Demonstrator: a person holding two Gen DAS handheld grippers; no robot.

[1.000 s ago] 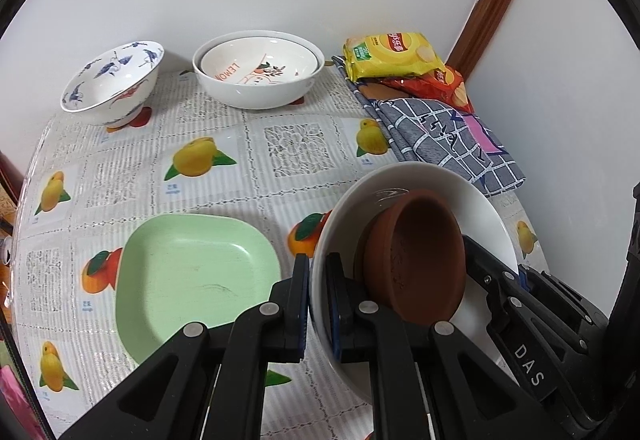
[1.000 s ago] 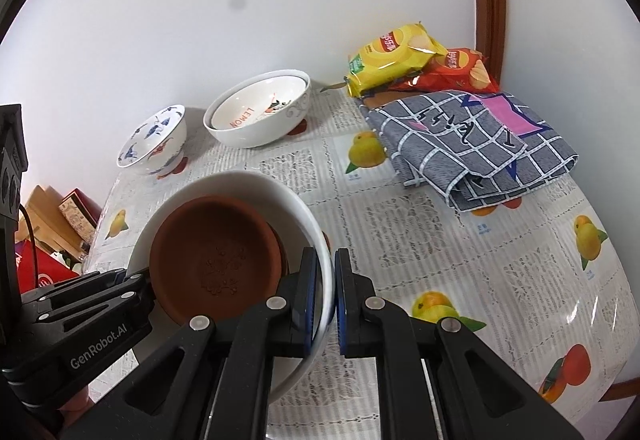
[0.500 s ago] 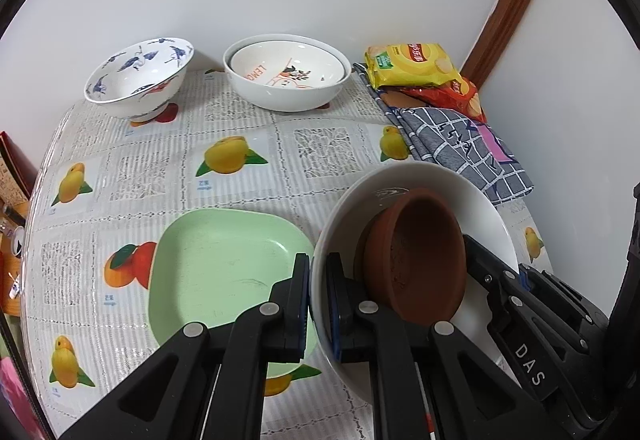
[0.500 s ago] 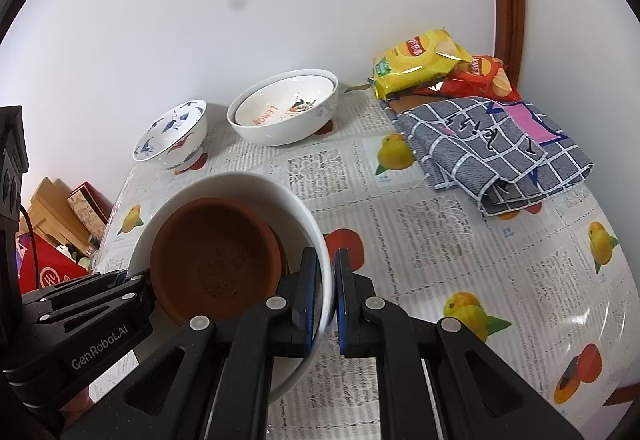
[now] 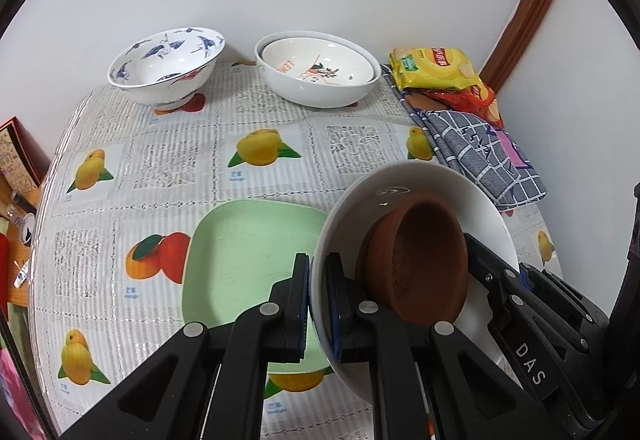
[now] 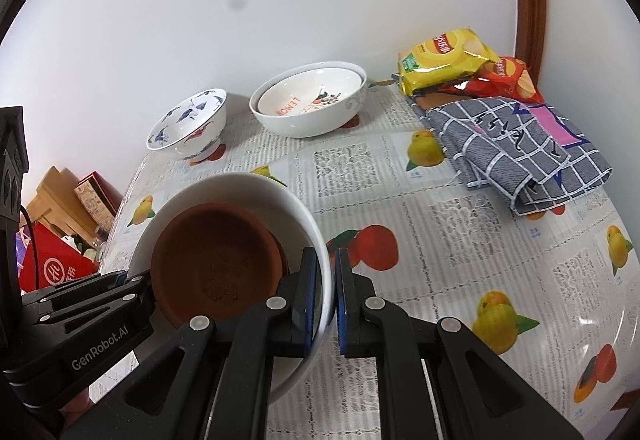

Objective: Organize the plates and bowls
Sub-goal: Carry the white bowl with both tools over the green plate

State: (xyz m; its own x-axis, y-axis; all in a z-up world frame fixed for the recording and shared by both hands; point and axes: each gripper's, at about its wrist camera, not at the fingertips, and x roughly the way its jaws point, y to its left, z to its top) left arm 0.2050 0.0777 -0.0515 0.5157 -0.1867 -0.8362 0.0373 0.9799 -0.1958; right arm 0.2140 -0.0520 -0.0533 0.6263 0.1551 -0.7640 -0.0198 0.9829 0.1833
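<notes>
Both grippers hold one large white bowl (image 5: pixel 472 200) by opposite rims, above the table. A brown clay dish (image 5: pixel 416 260) lies tilted inside it. My left gripper (image 5: pixel 318 304) is shut on the bowl's left rim. My right gripper (image 6: pixel 327 300) is shut on the bowl's (image 6: pixel 240 188) right rim, with the clay dish (image 6: pixel 216 260) beside it. A green square plate (image 5: pixel 248 248) lies on the table just left of and below the bowl. Two nested white bowls (image 5: pixel 320 76) and a blue-patterned bowl (image 5: pixel 168 68) stand at the back.
A fruit-print tablecloth (image 5: pixel 160 168) covers the table. A folded grey checked cloth (image 6: pixel 516 144) and snack bags (image 6: pixel 448 56) lie at the back right by the wall corner. Boxes and a red bag (image 6: pixel 52 260) sit beyond the table's left edge.
Both grippers with the white bowl have moved left across the table, so the bowl now overlaps the green plate's right side. Both grips are unchanged.
</notes>
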